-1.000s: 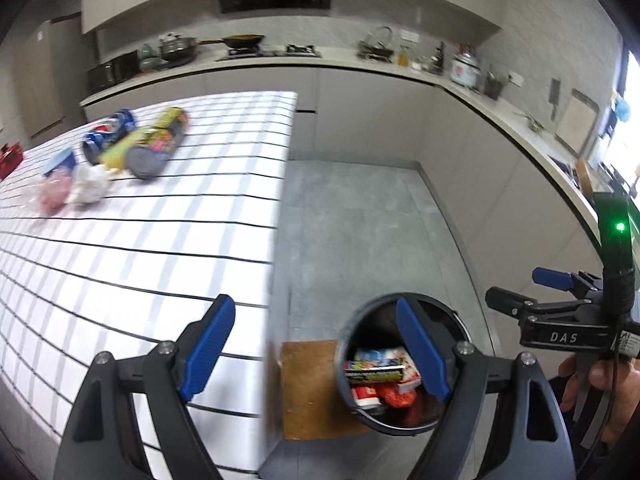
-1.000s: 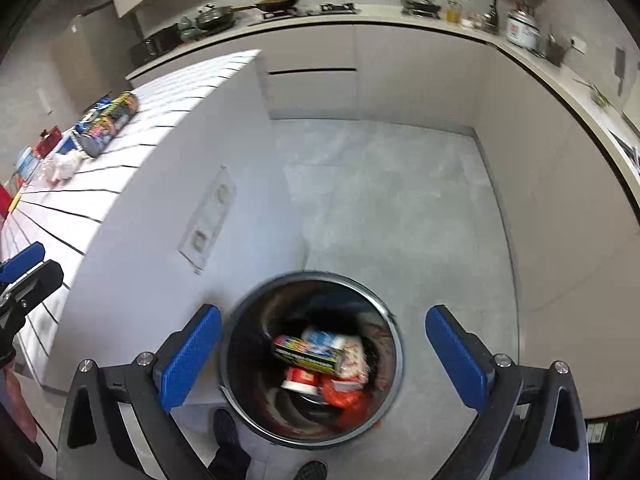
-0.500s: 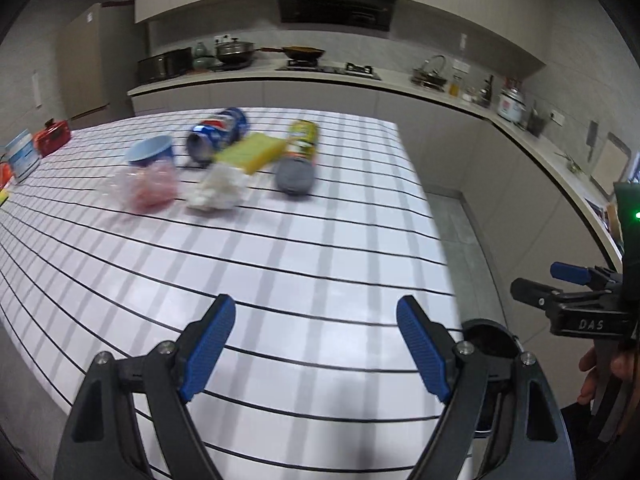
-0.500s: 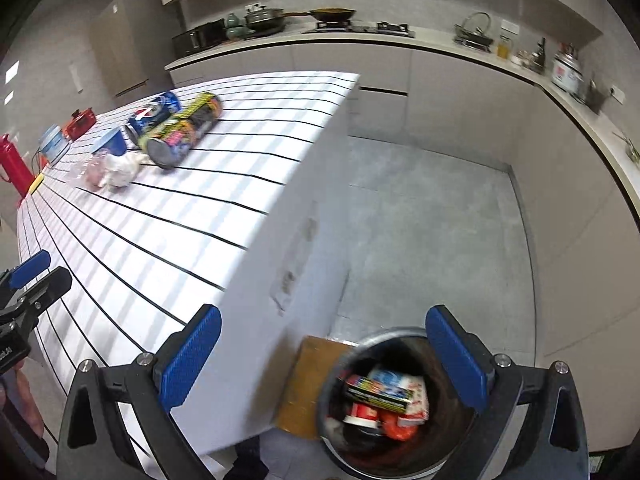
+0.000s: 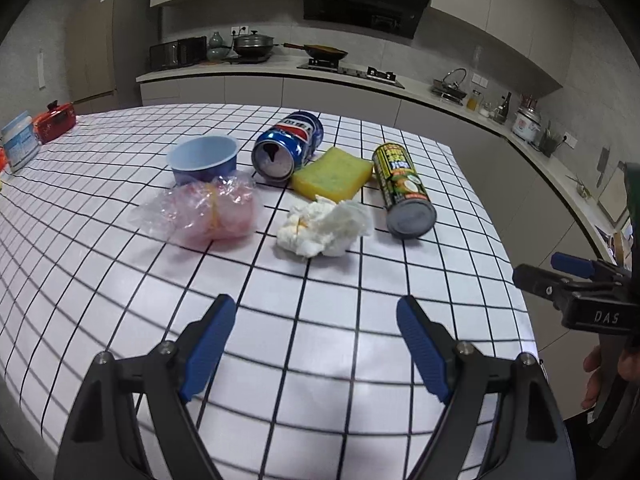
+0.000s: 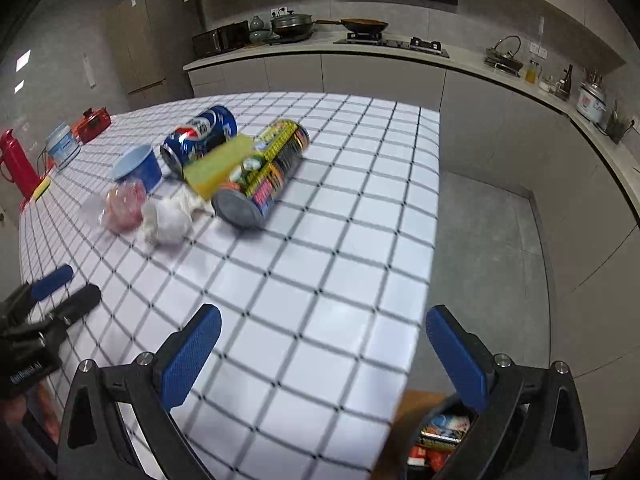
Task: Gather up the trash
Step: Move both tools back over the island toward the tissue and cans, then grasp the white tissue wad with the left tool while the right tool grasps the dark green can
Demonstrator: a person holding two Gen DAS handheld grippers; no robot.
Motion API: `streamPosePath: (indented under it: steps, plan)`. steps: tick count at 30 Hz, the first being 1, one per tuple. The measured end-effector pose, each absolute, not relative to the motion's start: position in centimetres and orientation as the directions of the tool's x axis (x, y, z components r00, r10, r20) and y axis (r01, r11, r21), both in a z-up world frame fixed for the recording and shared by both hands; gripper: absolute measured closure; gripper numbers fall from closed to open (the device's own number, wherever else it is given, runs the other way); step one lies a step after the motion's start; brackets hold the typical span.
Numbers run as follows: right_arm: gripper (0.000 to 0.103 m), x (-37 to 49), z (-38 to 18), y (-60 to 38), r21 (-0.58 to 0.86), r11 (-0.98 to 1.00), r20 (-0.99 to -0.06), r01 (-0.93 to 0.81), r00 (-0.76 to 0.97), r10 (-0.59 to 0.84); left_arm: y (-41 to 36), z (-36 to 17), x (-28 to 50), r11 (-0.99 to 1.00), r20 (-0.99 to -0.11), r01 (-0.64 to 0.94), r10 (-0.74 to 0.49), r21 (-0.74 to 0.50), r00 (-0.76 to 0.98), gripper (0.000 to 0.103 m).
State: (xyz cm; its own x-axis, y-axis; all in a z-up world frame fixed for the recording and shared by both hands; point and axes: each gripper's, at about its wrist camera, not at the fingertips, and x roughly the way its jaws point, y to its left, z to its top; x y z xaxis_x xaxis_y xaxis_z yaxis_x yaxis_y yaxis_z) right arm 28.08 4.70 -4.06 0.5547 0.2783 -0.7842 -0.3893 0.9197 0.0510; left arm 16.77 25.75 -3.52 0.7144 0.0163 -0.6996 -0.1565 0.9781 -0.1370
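Left wrist view shows the left gripper (image 5: pixel 312 344) with its blue ribbed pads spread wide and nothing between them, hovering over a table (image 5: pixel 120 280) covered in a white cloth with a black grid; the right gripper (image 6: pixel 320 356) is likewise wide and empty above the table's near corner. The trash lies in a cluster well ahead of both. Nearest is a crumpled white tissue (image 5: pixel 324 226), soft and very light by the look of it, likely to compress to almost nothing, so a pinch through its thickest bulge seems best. Beside it sits a bunched clear plastic bag (image 5: pixel 200 214) with pink contents, probably slick and shifting. A tall yellow-green drink can (image 5: pixel 402 188) lies on its side, smooth metal that may roll; gripping across its round body looks surest. A blue Pepsi can (image 5: pixel 290 146), opened, lies tipped just beside a yellow sponge (image 5: pixel 332 176), porous and springy. A blue plastic cup (image 5: pixel 204 158) stands upright behind the bag. In the right wrist view, a bin (image 6: pixel 440 436) holding colourful wrappers shows on the floor below the table's corner.
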Motion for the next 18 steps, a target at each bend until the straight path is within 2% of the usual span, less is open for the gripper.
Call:
streamPosePath:
  steps: [11,13,15,18]
  plan:
    - [0.0,34.1,-4.4,7.6,0.109,0.942,-0.785,-0.318,0.554,0.279,26.8,-5.6,24.1,0.983,-0.714,-0.097,-0.044,-0.156,0.699,0.021]
    - [0.0,35.2,-4.7,8.2,0.127,0.942,-0.787,-0.312,0.546,0.287,27.1,-5.9,25.1,0.983,-0.719,-0.098,-0.045,-0.156,0.694,0.025]
    - [0.0,36.3,-5.0,9.0,0.144,0.94,-0.788,-0.308,0.539,0.297,27.6,-6.3,26.4,0.983,-0.732,-0.094,-0.054,-0.16,0.679,0.041]
    - [0.0,38.0,-5.5,10.7,0.157,0.935,-0.793,-0.318,0.524,0.311,28.5,-6.7,27.3,0.979,-0.735,-0.097,-0.068,-0.179,0.675,0.045]
